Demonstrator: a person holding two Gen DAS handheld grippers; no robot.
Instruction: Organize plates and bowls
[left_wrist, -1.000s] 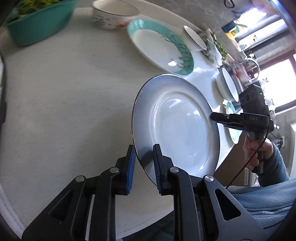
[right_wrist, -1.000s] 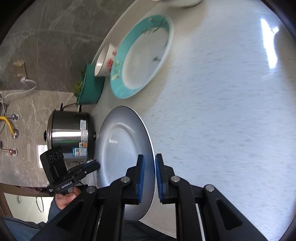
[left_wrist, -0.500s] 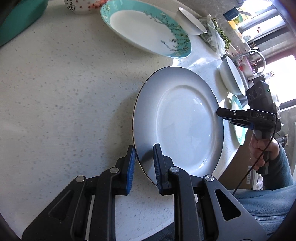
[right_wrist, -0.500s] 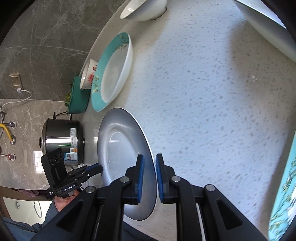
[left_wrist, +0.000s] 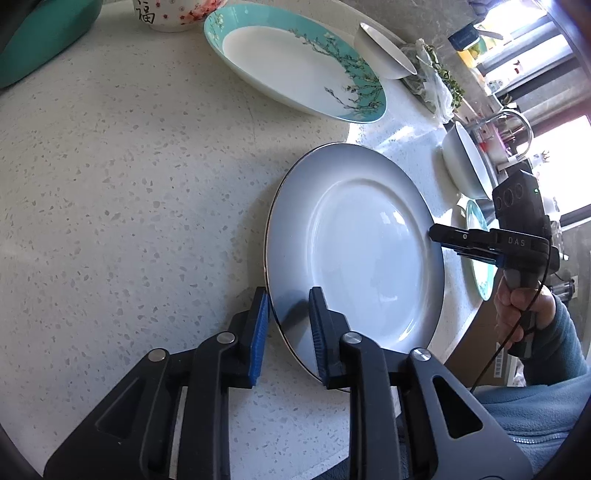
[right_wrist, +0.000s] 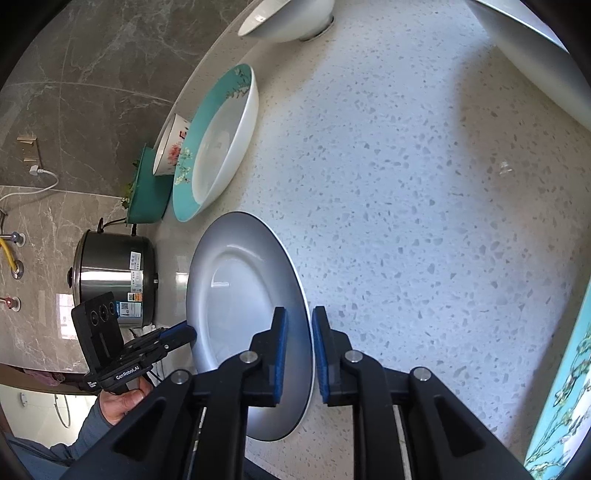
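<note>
Sorting looks barely begun: the grey-blue plate (left_wrist: 354, 251) sits near the bench (left_wrist: 129, 184) edge, rim pinched on opposite sides by the left claw (left_wrist: 286, 325) and right claw (right_wrist: 298, 354), each nearly closed around it. The teal-rimmed plate (left_wrist: 295, 62), floral bowl (left_wrist: 173, 14) and white bowls (right_wrist: 288, 18) remain scattered, unstacked. Being round, the plate has no long axis; it faces up, roughly level.

A home kitchen. A steel rice cooker (right_wrist: 112, 282) stands by a marble-tiled wall (right_wrist: 92, 74) with pipe fittings, and a speckled stone desk (left_wrist: 129, 166) carries crockery, bagged greens (left_wrist: 434, 86), and a curved tap (left_wrist: 513, 123) near bright windows.
</note>
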